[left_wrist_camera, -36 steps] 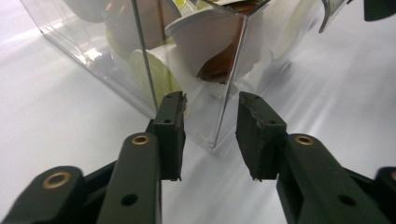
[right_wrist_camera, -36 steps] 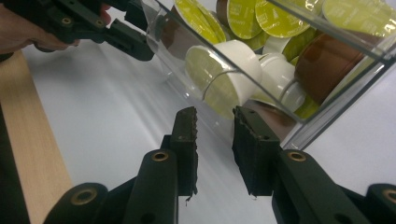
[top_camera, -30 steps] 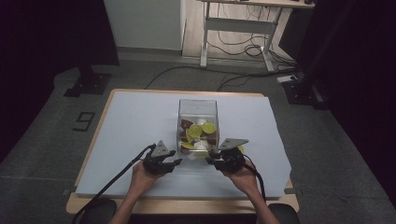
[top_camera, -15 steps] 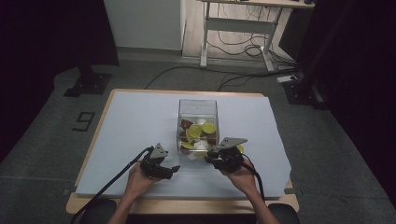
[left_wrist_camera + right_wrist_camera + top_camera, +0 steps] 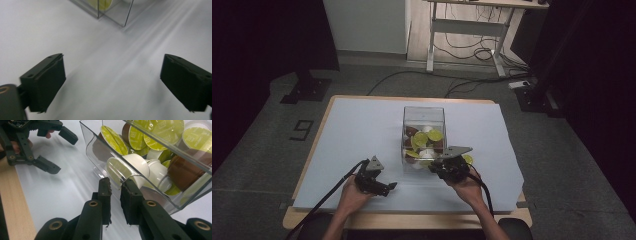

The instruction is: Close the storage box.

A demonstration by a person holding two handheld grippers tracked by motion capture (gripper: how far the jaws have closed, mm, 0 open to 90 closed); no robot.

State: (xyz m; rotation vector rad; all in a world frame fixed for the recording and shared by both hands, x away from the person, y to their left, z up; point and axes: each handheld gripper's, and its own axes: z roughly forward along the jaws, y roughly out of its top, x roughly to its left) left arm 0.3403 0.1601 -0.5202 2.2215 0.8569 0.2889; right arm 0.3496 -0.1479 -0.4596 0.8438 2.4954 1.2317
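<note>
1. A clear box (image 5: pixel 424 131) stands near the middle of the desk (image 5: pixel 362 130), on its pale blue cover.
2. The box holds many small coffee cups (image 5: pixel 140 167). Some have green lids, some are brown and some are white.
3. The right gripper (image 5: pixel 446 167) is at the front wall of the box, at the right corner nearest the person.
4. In the right gripper view its jaws are almost shut, with a thin gap. The curved edge of the box wall sits just past their tips. I cannot tell if they pinch it.
5. One green-lidded cup (image 5: pixel 468 159) lies on the desk just right of the box, beside the right gripper.
6. The left gripper (image 5: pixel 384 187) is left of the box and nearer the person, a bit away from it.
7. Its jaws have just been opening. They now stand wide apart with nothing between them, just the pale cover below.
8. In the left gripper view the box corner (image 5: pixel 112 12) is up ahead.
</note>
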